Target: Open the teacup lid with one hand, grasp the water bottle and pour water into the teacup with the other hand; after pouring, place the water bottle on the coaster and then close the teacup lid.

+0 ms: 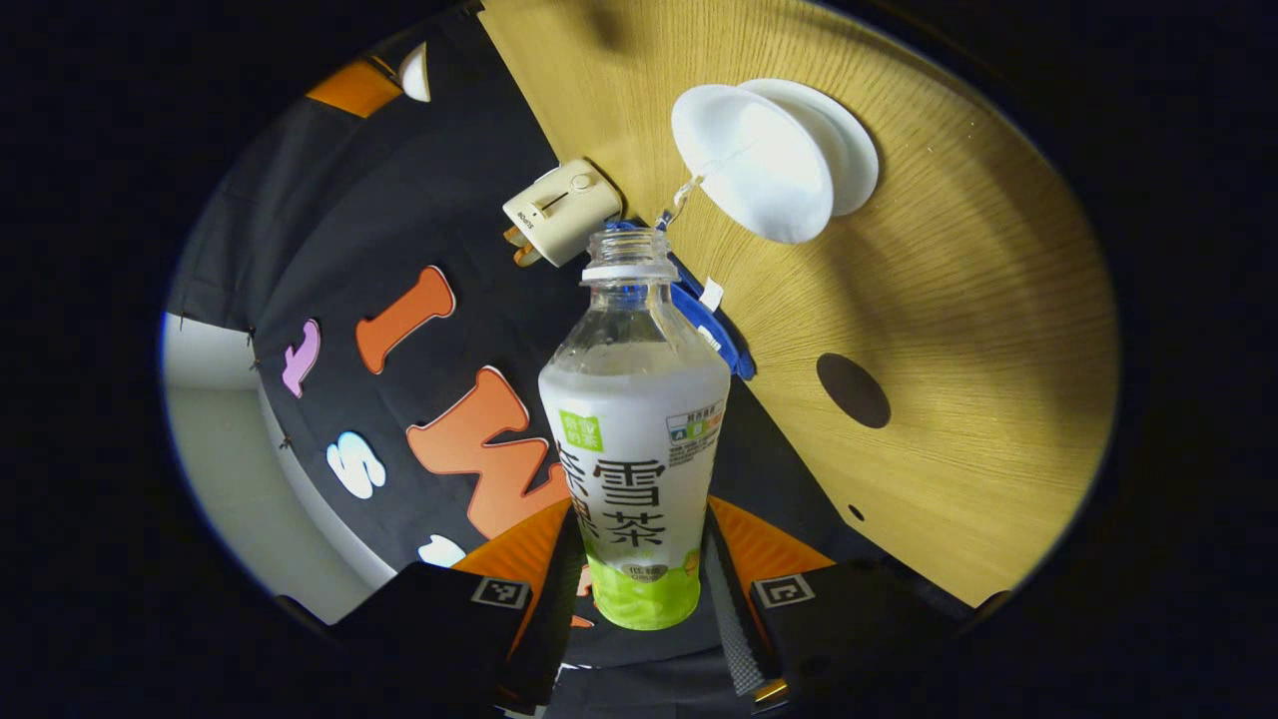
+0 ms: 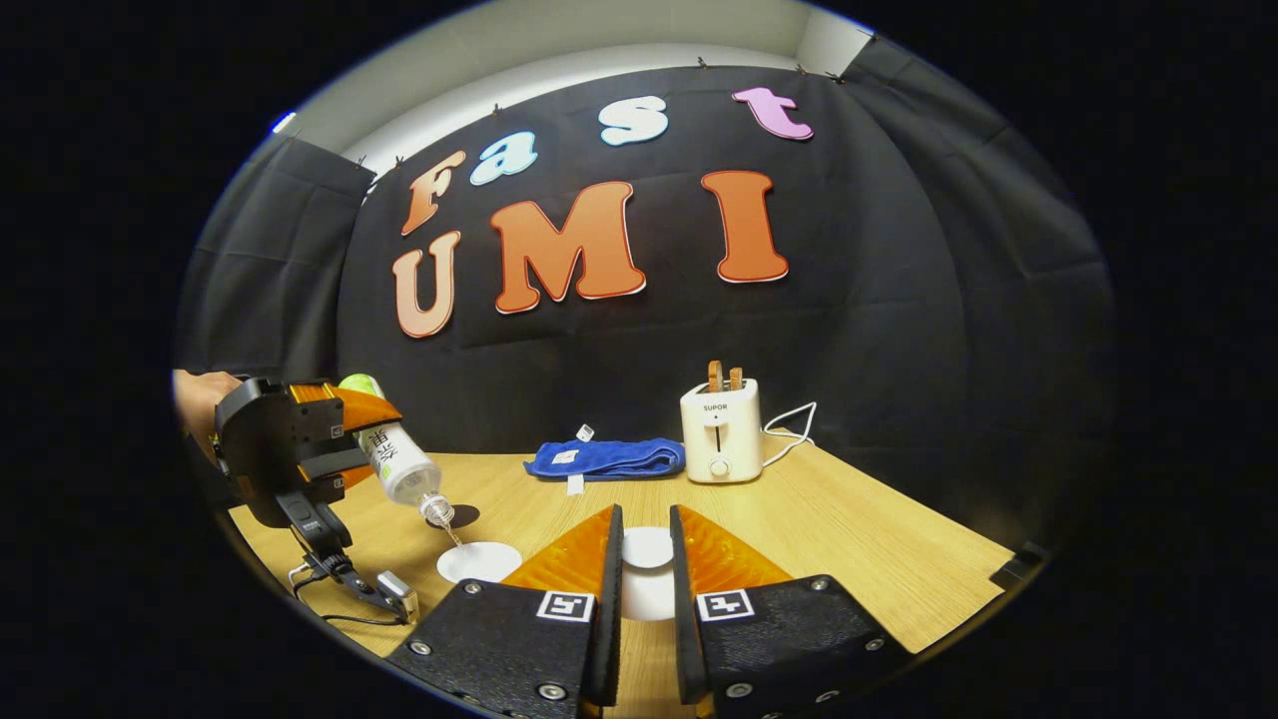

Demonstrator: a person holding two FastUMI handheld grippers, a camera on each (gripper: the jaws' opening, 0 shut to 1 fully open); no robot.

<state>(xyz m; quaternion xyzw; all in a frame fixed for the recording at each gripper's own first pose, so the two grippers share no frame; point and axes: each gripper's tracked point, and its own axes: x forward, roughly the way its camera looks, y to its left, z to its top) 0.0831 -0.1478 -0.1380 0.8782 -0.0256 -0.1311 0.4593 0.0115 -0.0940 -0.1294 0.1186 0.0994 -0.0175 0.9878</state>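
- Left gripper (image 1: 639, 599) clamps the tilted water bottle (image 1: 635, 439), streaming into the teacup (image 1: 754, 165).
- Right gripper (image 2: 645, 559) pinches the lid (image 2: 647, 547).
- Risk: steeper tilt may overshoot the rim.

Recording booth, black cloth wall (image 2: 899, 330), wooden table (image 2: 849, 529), toaster (image 2: 721, 431)

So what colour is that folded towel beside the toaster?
Blue; the towel shows best in the right gripper view.
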